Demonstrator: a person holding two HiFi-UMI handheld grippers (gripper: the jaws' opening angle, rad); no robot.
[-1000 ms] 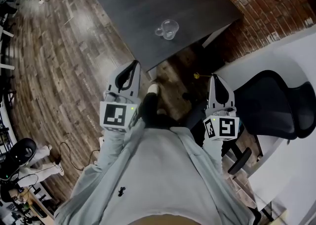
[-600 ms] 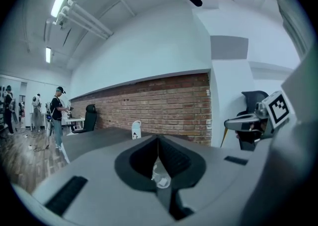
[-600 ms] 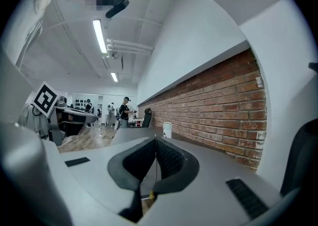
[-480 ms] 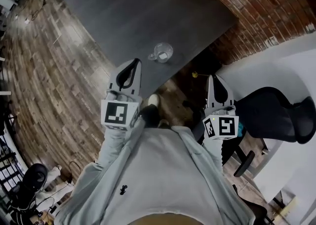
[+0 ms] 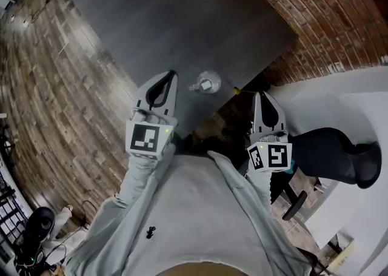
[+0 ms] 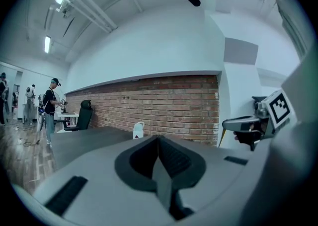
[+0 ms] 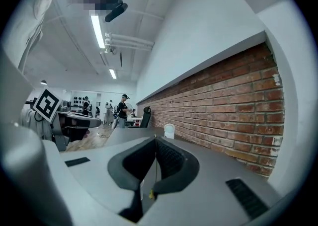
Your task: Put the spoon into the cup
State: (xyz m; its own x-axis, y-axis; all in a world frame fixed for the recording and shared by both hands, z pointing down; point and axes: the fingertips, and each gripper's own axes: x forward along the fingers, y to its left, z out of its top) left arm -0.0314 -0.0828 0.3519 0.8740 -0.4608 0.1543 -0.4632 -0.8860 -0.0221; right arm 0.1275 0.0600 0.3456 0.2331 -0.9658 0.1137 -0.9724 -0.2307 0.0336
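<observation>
Your left gripper has its fingers pressed together. Past the tips, a white container stands on the dark counter, near the brick wall.

Light grey sweatshirt, small dark logo on the chest, long grey sleeves. Left gripper and right gripper: pale grey shells, dark ribbed fingers, black-and-white marker cubes, tiny green lights.
</observation>
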